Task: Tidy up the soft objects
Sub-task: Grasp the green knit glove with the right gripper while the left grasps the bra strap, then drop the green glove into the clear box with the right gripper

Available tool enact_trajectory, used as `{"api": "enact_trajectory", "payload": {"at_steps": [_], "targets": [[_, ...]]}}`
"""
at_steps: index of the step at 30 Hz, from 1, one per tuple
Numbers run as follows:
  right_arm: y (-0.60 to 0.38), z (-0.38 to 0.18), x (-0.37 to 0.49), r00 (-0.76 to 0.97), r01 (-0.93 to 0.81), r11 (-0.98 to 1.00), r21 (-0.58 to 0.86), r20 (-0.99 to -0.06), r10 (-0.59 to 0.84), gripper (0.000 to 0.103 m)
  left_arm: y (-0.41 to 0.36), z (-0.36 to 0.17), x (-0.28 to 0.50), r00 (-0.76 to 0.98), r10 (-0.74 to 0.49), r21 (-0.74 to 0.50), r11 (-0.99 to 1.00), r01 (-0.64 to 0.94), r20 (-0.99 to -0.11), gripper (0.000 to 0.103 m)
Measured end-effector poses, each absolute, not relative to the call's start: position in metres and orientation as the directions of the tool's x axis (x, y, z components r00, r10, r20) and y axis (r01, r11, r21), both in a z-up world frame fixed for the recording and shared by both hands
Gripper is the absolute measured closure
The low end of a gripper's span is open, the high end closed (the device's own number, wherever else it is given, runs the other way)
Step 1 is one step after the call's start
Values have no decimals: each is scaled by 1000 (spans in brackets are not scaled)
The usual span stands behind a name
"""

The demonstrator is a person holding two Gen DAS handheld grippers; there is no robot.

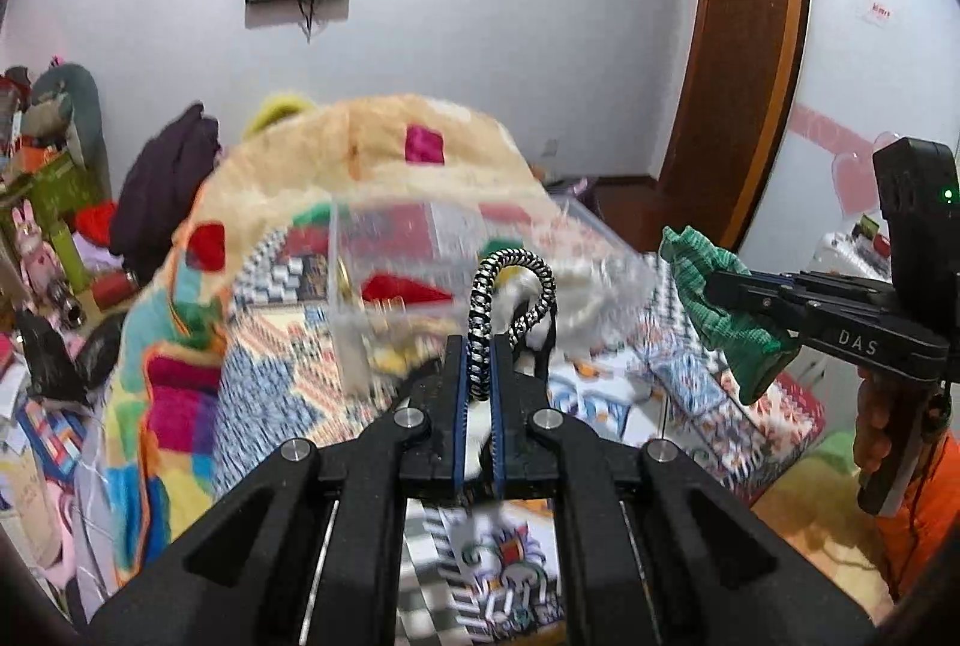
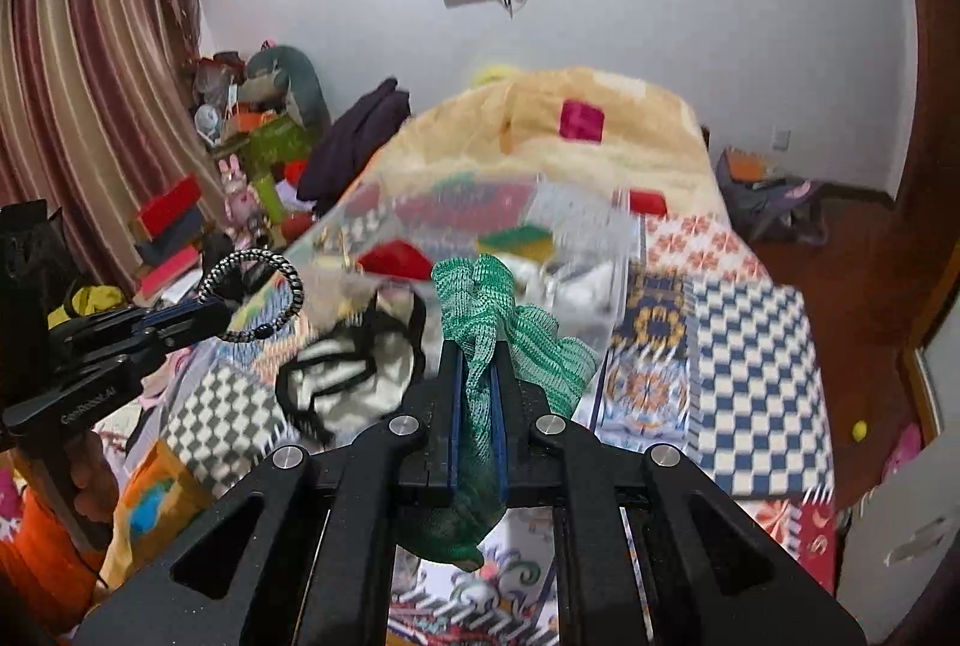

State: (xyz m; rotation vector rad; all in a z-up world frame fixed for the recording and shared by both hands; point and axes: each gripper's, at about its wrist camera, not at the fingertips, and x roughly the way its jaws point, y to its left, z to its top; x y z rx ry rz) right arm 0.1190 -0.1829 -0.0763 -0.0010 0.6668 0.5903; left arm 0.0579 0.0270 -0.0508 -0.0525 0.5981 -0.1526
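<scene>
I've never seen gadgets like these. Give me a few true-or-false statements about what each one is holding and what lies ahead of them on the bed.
1. The left gripper is shut on a black-and-white braided cord loop. True.
2. The right gripper is open and holds nothing. False: it is shut on a green knitted cloth.
3. A clear plastic box sits on the bed ahead of both grippers. True.
4. The green knitted cloth already lies inside the box. False: it is clamped between the right gripper's fingers.

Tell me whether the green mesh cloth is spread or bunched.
Bunched. The green mesh cloth is crumpled into folds, pinched between the right claw fingers, ends hanging out.
</scene>
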Motion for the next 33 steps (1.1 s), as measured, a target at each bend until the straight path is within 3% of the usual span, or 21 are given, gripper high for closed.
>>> {"api": "enact_trajectory", "payload": {"at_steps": [7, 15, 33], "targets": [[-168, -51, 134, 670, -536, 830, 158, -518, 531, 96, 33, -29, 80, 844, -153, -90, 988, 125, -513, 97], [-144, -44, 162, 683, -552, 821, 146, -486, 545, 96, 35, -35, 123, 832, -139, -78, 990, 115, -537, 97], [-107, -94, 216, 648, -555, 831, 37, -608, 459, 95, 23, -98, 194, 708, -160, -50, 983, 174, -688, 97]]}}
